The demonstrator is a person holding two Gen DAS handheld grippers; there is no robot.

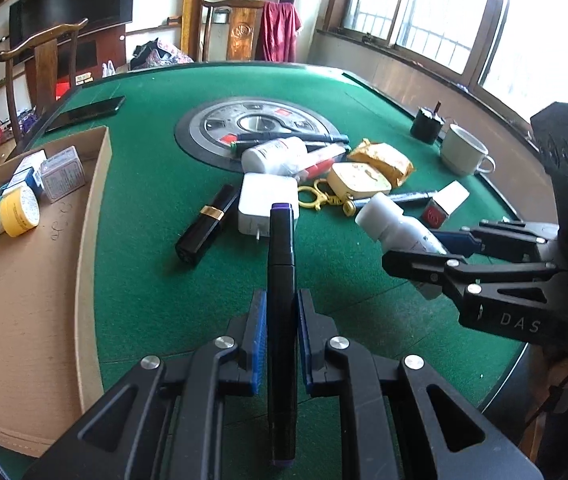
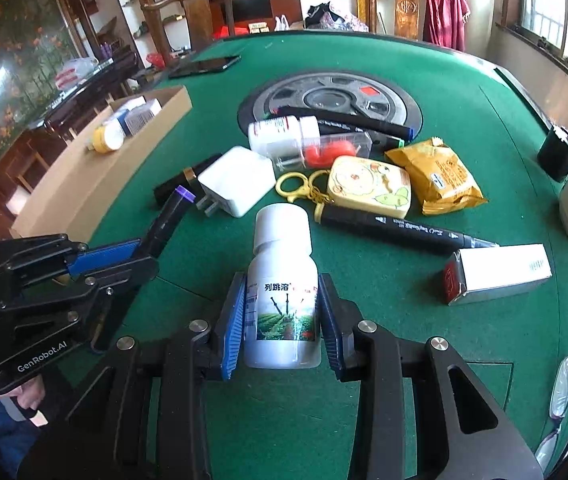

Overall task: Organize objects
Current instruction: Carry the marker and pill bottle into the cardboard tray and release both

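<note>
My left gripper [image 1: 280, 320] is pinching a black purple-capped marker pen [image 1: 282, 280] at lower centre; my right gripper [image 2: 282, 312] is clamping a white plastic labelled bottle [image 2: 282, 280] above the green felt table [image 2: 483, 120].

Left gripper [image 1: 280, 320] clamps a black marker [image 1: 282, 280] above the green table [image 1: 156, 280].

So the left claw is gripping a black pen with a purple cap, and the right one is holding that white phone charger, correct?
Not quite. The right gripper holds a white bottle with a picture label between its jaws, as the right wrist view shows. The white charger lies untouched on the green table. The left gripper does grip the purple-capped pen.
</note>
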